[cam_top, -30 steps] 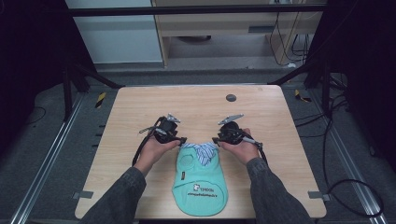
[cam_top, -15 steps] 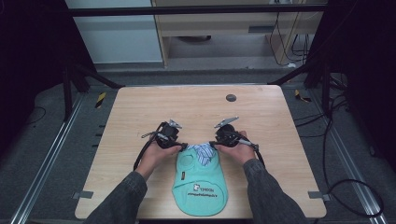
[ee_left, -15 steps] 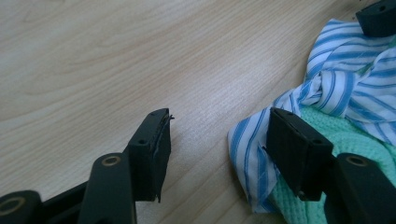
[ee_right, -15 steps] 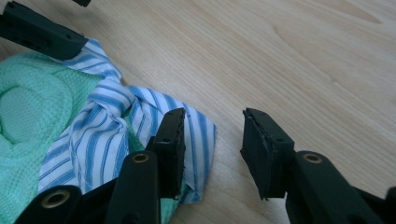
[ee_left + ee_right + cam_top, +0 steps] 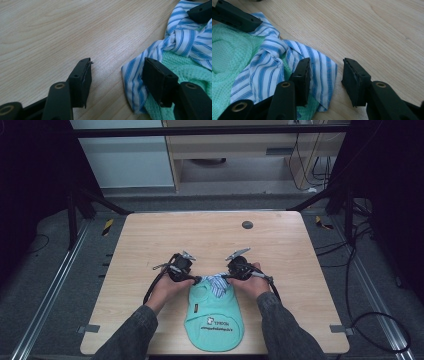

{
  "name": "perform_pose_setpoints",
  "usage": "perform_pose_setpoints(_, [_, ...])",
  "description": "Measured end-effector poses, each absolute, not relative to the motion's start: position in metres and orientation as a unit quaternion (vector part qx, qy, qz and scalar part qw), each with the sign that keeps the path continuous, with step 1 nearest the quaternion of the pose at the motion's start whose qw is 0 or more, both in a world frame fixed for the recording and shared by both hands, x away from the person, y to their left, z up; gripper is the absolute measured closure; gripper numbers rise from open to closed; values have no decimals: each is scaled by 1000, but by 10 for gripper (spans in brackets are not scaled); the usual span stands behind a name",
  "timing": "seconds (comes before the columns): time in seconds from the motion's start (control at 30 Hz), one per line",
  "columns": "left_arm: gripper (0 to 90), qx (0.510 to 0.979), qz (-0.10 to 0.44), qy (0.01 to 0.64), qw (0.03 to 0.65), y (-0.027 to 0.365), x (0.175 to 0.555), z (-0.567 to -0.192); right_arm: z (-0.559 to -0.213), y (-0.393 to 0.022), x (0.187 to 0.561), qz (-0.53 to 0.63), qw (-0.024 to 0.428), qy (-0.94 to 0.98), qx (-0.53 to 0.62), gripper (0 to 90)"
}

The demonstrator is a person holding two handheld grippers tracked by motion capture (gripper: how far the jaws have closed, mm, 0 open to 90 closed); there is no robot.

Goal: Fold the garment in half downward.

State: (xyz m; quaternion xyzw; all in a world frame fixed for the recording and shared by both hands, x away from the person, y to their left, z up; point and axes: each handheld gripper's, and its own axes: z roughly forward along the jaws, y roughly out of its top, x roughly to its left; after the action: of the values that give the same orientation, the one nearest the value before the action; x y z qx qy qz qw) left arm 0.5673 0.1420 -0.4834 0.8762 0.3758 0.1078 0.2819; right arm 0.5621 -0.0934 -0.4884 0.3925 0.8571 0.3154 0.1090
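High view: a pale wooden counter with rounded corners stands on a dark grey floor, with a light cabinet beyond it and black cables trailing on the floor to its right. A small dark round disc lies on the counter, well beyond the mint-green knitted small garment with a blue-and-white striped collar.

That garment lies flat at the near edge of the counter. Its long axis runs from the near edge away from the person, with the collar at the far end and the printed hem nearest the person.

Left of the collar, the left gripper lies low in the person's hand, forearm coming in from below, jaws pointing right toward the collar. In the left gripper view the jaws stand apart, one over bare wood, the other just over the collar's striped tip, nothing clamped.

Right of the collar, the right gripper points left at it. Its jaws have just been opening; in the right gripper view they stand apart, one over the striped cloth, one over bare wood, gripping nothing.
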Motion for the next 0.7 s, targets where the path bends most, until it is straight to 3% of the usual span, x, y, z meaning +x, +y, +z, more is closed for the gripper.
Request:
perform_pose_setpoints(0.17, [401,875,108,377,284,142,567,-484,-488,-92,561,311,113,860,389,573])
perform_pose_setpoints(0.3, [465,882,104,364,282,140,563,-482,-488,-91,560,311,115,861,385,609])
perform_pose_setpoints(0.53, [760,888,83,347,291,137,559,-482,-487,-87,557,312,100,868,374,771])
perform_pose_setpoints(0.7, [827,889,80,341,295,137,557,-481,-487,-85,554,308,113,873,361,824])
